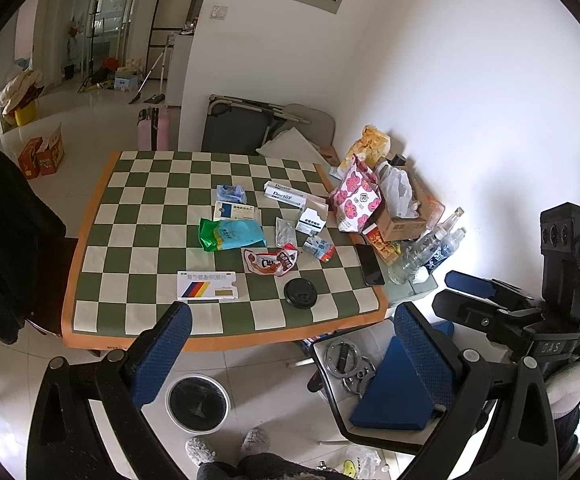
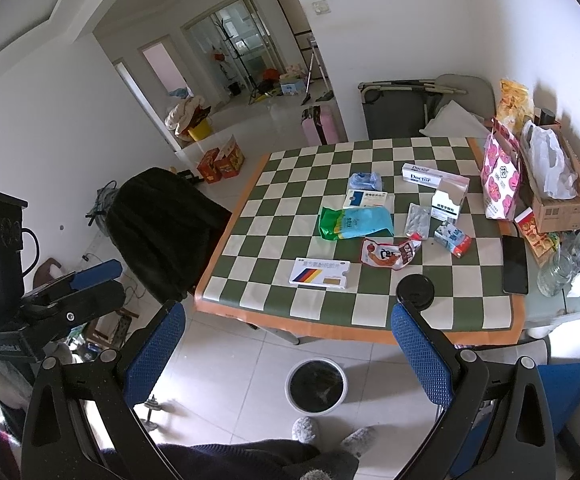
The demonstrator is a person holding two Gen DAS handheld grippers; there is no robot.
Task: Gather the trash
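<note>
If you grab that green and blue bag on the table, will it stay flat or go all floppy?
Probably floppy: the green and blue bag looks like thin crinkled plastic lying nearly flat, so it is likely empty and light. Its shiny skin may slip between the jaws, and a push would likely slide it across the checkered cloth.

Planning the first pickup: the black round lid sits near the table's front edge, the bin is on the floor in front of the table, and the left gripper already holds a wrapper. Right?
Not quite. The left gripper holds nothing; the left wrist view shows its jaws open and empty. The black round lid does sit near the front edge of the table, and the bin is on the floor in front.
</note>
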